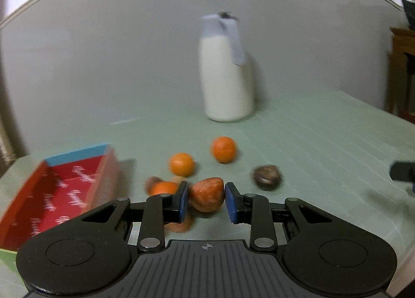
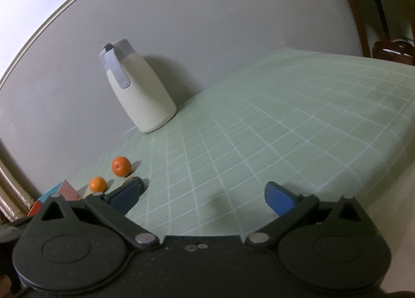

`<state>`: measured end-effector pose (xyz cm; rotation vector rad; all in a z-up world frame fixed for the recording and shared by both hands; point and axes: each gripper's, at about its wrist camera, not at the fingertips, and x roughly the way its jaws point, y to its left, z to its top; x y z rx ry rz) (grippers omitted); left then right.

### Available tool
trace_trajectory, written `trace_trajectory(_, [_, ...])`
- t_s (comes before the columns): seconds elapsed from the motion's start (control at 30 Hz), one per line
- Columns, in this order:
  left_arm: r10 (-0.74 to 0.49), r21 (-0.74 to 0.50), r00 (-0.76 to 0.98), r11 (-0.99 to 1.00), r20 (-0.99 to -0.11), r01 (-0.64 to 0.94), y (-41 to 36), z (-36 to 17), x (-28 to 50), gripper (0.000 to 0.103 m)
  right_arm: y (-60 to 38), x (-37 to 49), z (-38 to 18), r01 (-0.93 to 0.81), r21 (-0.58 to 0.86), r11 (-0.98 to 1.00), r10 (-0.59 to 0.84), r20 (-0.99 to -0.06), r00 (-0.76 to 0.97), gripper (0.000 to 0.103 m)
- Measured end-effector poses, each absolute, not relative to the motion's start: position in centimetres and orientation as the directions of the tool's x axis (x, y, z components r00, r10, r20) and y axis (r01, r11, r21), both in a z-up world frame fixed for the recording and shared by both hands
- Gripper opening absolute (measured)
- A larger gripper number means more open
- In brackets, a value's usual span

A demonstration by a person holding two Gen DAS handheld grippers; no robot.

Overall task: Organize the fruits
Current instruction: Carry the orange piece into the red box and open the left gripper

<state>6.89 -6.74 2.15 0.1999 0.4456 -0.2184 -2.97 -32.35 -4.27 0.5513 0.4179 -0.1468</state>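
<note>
In the left wrist view my left gripper (image 1: pixel 205 200) is shut on an orange-red persimmon-like fruit (image 1: pixel 206 194), held between the blue pads (image 1: pixel 183 200). Beyond it lie two oranges (image 1: pixel 181 164) (image 1: pixel 223 149), a dark brown round fruit (image 1: pixel 267 177), and more orange fruit (image 1: pixel 163 188) beside the left finger. A red box (image 1: pixel 59 191) with a blue end stands open at the left. In the right wrist view my right gripper (image 2: pixel 202 195) is open and empty above the mat; the oranges (image 2: pixel 120 165) (image 2: pixel 97 184) and the box corner (image 2: pixel 61 190) lie far left.
A white jug with a grey-blue lid (image 1: pixel 224 70) (image 2: pixel 137 85) stands by the grey wall at the back. The table carries a pale green grid mat (image 2: pixel 285 129). Wooden furniture (image 2: pixel 384 7) stands at the right. A dark object (image 1: pixel 403 171) shows at the right edge.
</note>
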Motion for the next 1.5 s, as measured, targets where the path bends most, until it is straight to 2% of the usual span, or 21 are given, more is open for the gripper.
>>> trace_trajectory(0.37, [0.035,0.11,0.915,0.994,-0.403,0.01,2.8,3.2,8.0,0.03,-29.0,-1.0,-4.2,0.191,0.435,0.88,0.025,-0.444,0.895,0.103])
trace_trajectory(0.63, [0.16,0.073,0.891,0.987,-0.426,-0.143,8.8,2.0,9.0,0.031,-25.8,0.3,-4.1,0.142,0.4,0.905,0.065,-0.461,0.885,0.103])
trace_trajectory(1.1, [0.246,0.037,0.82,0.963,-0.516,-0.266,12.5,0.1,10.3,0.031,-22.3,2.2,-4.4,0.082,0.375,0.923,0.12,-0.484,0.867,0.103])
trace_trajectory(1.3, [0.281,0.052,0.806,0.953,-0.521,-0.298,12.6,0.0,10.5,0.032,-21.7,2.9,-4.5,0.069,0.382,0.922,0.138,-0.488,0.862,0.103])
trace_trajectory(1.37, [0.282,0.052,0.804,0.952,-0.523,-0.301,12.5,0.1,10.5,0.05,-21.6,3.1,-4.6,0.067,0.384,0.921,0.141,-0.488,0.862,0.103])
trace_trajectory(1.4, [0.279,0.046,0.81,0.953,-0.516,-0.299,12.6,0.2,10.3,0.066,-21.5,3.1,-4.6,0.064,0.384,0.921,0.143,-0.488,0.861,0.103])
trace_trajectory(1.43, [0.262,0.031,0.821,0.958,-0.508,-0.286,12.5,0.3,10.1,0.072,-21.4,3.2,-4.6,0.063,0.382,0.922,0.145,-0.489,0.86,0.103])
trace_trajectory(1.5, [0.274,0.043,0.829,0.956,-0.487,-0.29,12.0,0.5,9.7,0.074,-21.3,3.4,-4.6,0.061,0.382,0.922,0.145,-0.489,0.86,0.103])
